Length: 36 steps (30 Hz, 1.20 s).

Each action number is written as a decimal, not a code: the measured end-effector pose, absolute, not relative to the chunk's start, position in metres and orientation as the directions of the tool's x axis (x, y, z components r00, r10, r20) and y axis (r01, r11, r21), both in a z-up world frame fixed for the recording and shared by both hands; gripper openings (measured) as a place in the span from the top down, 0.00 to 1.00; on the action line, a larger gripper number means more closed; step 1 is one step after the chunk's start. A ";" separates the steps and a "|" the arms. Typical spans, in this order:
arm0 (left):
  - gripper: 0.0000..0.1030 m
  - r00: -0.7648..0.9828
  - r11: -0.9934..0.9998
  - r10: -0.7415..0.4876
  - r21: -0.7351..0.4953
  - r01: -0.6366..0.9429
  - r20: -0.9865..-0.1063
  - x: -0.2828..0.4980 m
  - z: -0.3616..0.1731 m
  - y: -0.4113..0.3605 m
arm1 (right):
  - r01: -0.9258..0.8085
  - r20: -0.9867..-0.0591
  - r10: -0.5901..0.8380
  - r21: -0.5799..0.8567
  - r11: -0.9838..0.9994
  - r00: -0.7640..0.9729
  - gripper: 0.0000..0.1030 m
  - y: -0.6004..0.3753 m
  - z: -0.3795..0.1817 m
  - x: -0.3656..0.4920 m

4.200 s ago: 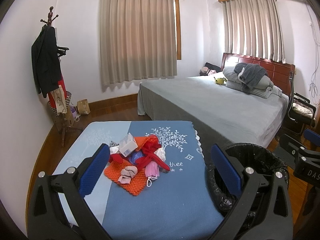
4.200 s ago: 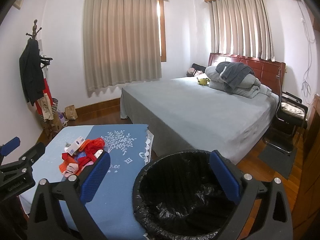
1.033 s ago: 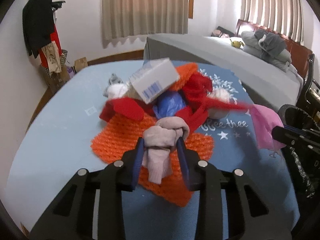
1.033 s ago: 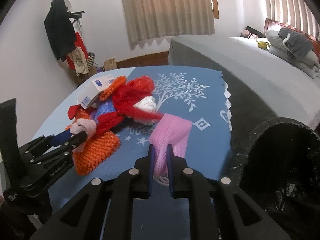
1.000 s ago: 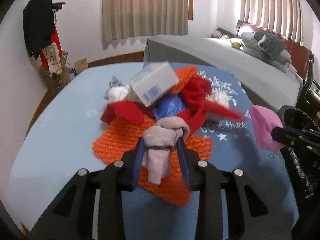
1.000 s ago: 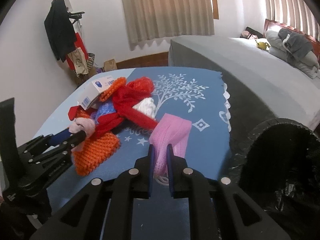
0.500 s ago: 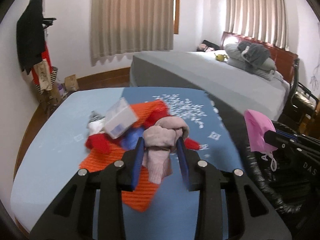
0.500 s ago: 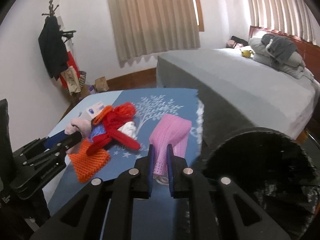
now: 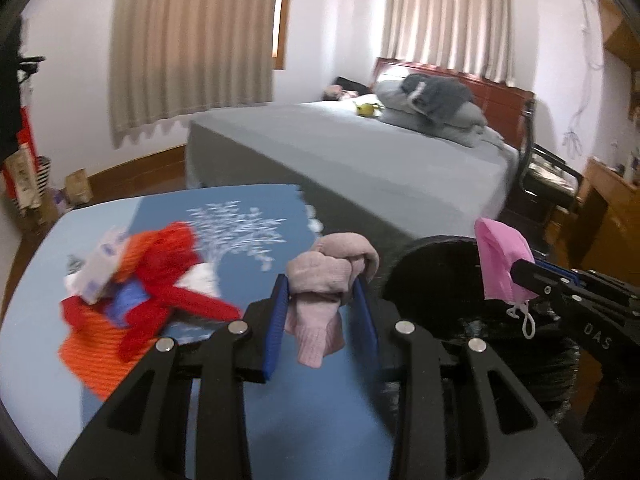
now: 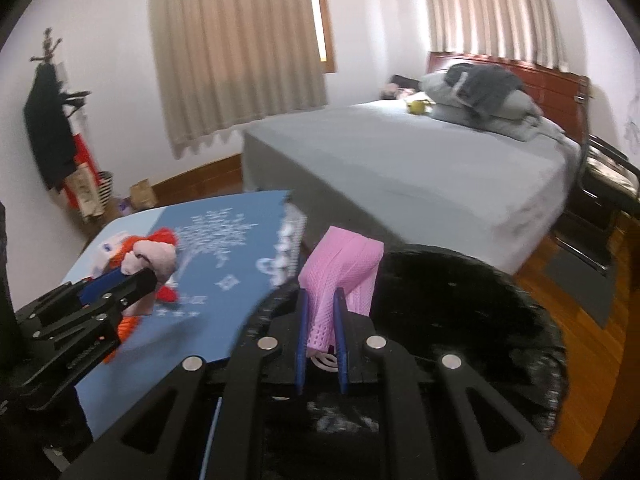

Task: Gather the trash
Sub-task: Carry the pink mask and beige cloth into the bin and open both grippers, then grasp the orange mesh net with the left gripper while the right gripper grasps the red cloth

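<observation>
My left gripper (image 9: 322, 280) is shut on a crumpled beige-pink cloth wad (image 9: 326, 270), held above the blue table's right edge; it also shows as the left gripper (image 10: 138, 276) with the wad (image 10: 154, 256) in the right wrist view. My right gripper (image 10: 322, 294) is shut on a pink face mask (image 10: 340, 266), over the near rim of the black-lined trash bin (image 10: 480, 312). In the left wrist view the mask (image 9: 500, 256) hangs over the bin (image 9: 436, 276). A pile of red, orange and white scraps (image 9: 152, 284) lies on the table.
The blue tablecloth (image 9: 248, 216) ends just left of the bin. A grey bed (image 9: 360, 152) lies behind, with pillows at its head. A black chair (image 9: 548, 184) stands at the right. A coat rack (image 10: 52, 120) stands by the left wall.
Both grippers have risen and swung right, away from the pile, each carrying its item. The mask now hangs over the bin; the wad is near the table's right edge.
</observation>
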State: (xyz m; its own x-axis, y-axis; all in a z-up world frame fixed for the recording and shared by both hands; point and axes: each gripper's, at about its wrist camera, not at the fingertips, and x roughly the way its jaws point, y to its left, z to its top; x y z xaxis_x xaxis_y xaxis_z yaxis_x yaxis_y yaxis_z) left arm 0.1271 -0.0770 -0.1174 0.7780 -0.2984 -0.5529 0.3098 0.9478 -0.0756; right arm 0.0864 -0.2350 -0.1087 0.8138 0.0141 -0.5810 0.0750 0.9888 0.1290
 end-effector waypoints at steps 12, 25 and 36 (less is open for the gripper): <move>0.65 0.690 0.878 -0.439 -0.111 0.466 -0.575 0.135 -0.137 -0.161 | 0.218 -0.597 -0.105 0.119 0.969 0.795 0.86 -0.295 -0.116 0.069; 0.22 0.758 0.926 -0.341 -0.058 0.374 -0.556 0.129 -0.129 -0.125 | 0.269 -0.554 -0.166 0.110 0.957 0.816 0.05 -0.293 -0.109 0.066; 0.17 0.823 0.997 -0.052 0.021 0.078 -0.566 0.129 -0.124 -0.010 | 0.049 -0.532 0.037 0.146 0.988 0.846 0.05 -0.204 -0.111 0.101</move>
State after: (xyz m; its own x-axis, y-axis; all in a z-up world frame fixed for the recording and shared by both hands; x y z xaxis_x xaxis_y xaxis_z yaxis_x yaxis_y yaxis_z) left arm 0.1294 -0.0097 -0.1235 0.8227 -0.0525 -0.5660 0.0777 0.9968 0.0205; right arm 0.1007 -0.2037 -0.1114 0.8458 0.0368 -0.5323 0.0488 0.9881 0.1458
